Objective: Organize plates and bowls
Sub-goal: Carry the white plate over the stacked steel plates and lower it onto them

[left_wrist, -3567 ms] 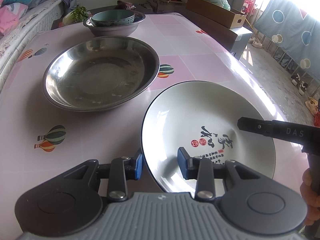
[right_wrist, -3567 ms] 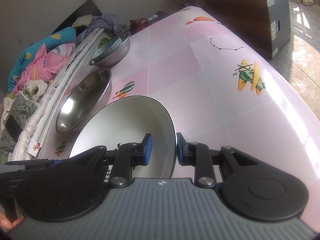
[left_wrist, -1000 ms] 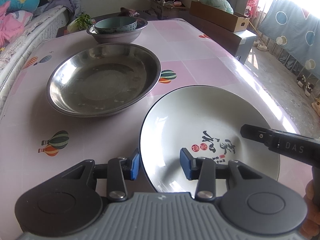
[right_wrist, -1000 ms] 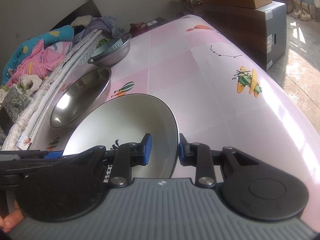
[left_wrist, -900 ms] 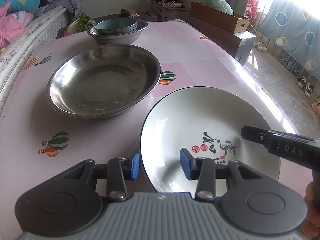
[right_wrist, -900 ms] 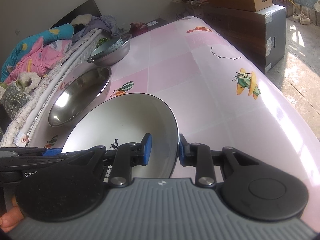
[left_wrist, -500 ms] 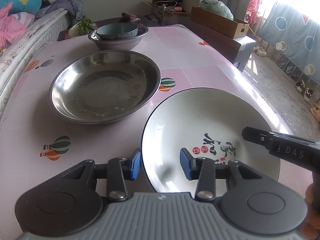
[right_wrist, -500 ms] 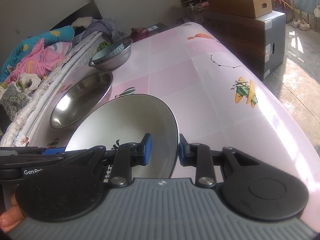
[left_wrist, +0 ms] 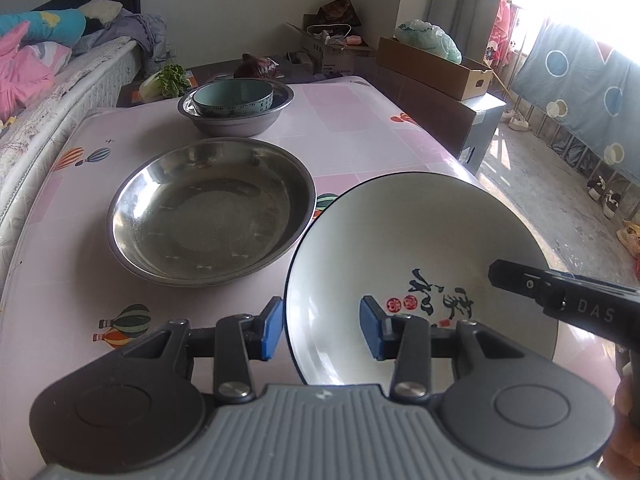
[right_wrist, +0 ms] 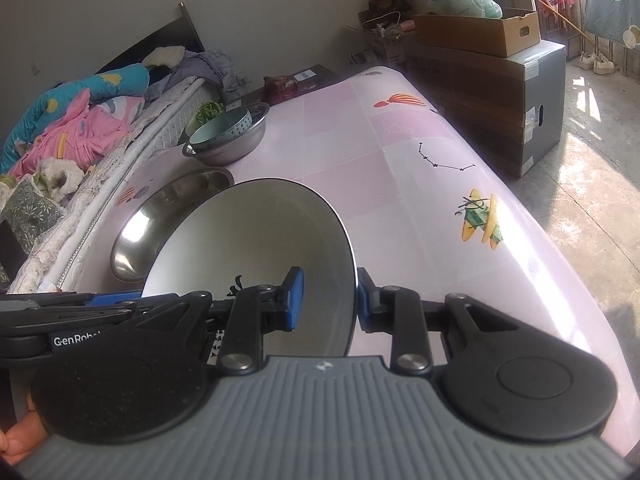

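Held level between both grippers, each pinched on opposite rims: round white ceramic plate with black edge (left_wrist: 404,240), just beside the wide steel basin (left_wrist: 212,208), left gripper (left_wrist: 320,330) nearer it, right gripper (right_wrist: 328,300) farther.

The white plate (left_wrist: 404,240) is glazed ceramic, glossy and smooth, with a thin dark rim and black brush lettering. Beside it the wide basin (left_wrist: 212,212) is bare metal, shiny, with faint scuffs across its flat bottom. Beyond the basin a smaller metal bowl (left_wrist: 240,120) has a duller grey sheen and holds a glazed pale teal bowl (left_wrist: 234,98). The table (left_wrist: 68,280) wears a smooth pink plastic-looking cover that reflects window light. Both grippers have matt black plastic arms, blue pads (left_wrist: 370,332) and ribbed grey bodies. Beyond the table, a cardboard box (left_wrist: 436,68) looks matt brown.
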